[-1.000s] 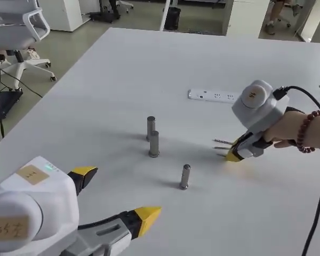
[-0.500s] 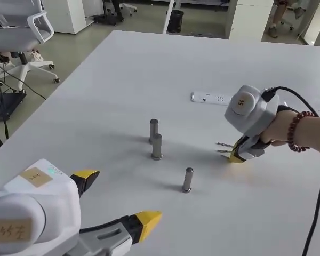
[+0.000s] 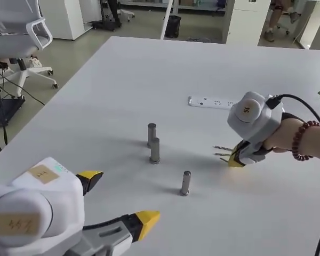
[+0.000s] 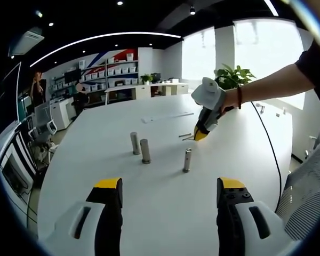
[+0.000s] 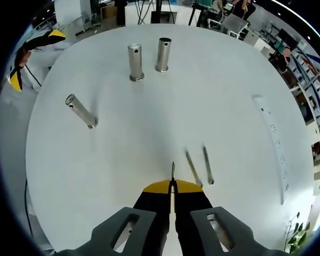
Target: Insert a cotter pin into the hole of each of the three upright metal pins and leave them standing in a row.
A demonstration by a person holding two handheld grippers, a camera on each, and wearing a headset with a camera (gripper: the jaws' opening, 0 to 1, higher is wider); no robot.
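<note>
Mid-frame, three metal pins (image 3: 154, 151) stand bare; my right tool (image 5: 172, 185) pinches the first cotter pin (image 5: 173, 170), my left tool (image 4: 169, 184) gapes empty.

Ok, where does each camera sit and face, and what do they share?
Head view: on the person's head, facing down at the table and three metal pins; left gripper bottom left, right gripper and hand right.
Left gripper view: on that gripper, facing along its open jaws toward the pins and right gripper.
Right gripper view: on that gripper, facing the pins; jaws shut on a cotter pin, two loose cotter pins ahead.
Shared: all show the pins.
</note>
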